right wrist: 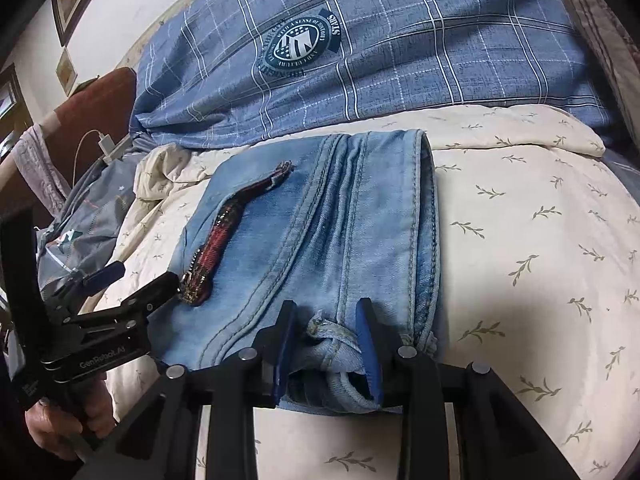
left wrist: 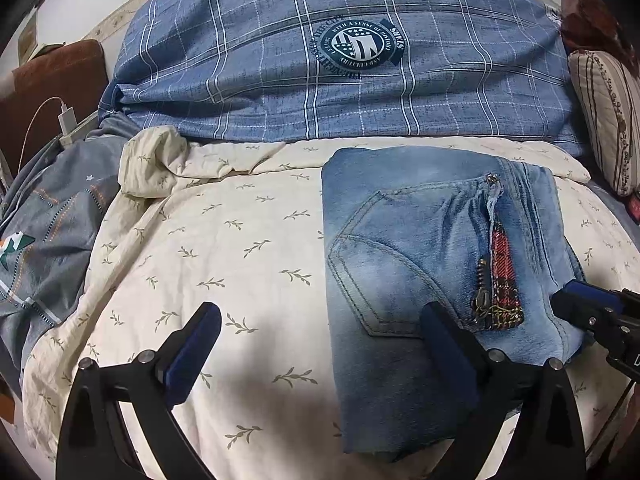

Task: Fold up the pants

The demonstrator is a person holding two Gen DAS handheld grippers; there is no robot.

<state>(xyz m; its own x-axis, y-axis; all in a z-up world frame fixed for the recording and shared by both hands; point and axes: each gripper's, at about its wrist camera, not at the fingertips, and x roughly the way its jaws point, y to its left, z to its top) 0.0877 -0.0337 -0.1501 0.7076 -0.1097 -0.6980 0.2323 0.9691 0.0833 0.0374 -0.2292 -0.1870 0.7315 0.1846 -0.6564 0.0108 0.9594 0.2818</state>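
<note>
A bed (left wrist: 240, 264) under a cream leaf-print sheet carries everything, with a blue checked quilt (left wrist: 340, 48) heaped at its far side. On the sheet lie the jeans (left wrist: 404, 264), already folded into a compact rectangle, back pocket and red plaid zip trim (left wrist: 505, 276) facing up. The left hand-held gripper (left wrist: 320, 344) hangs released, jaws wide, one finger over the denim and the other over bare sheet. The right hand-held gripper (right wrist: 326, 344) straddles a bunched belt-loop edge at the near corner; whether it is clenched I cannot tell. The folding looks nearly finished; the next move likely calls for flattening that corner and letting go.
</note>
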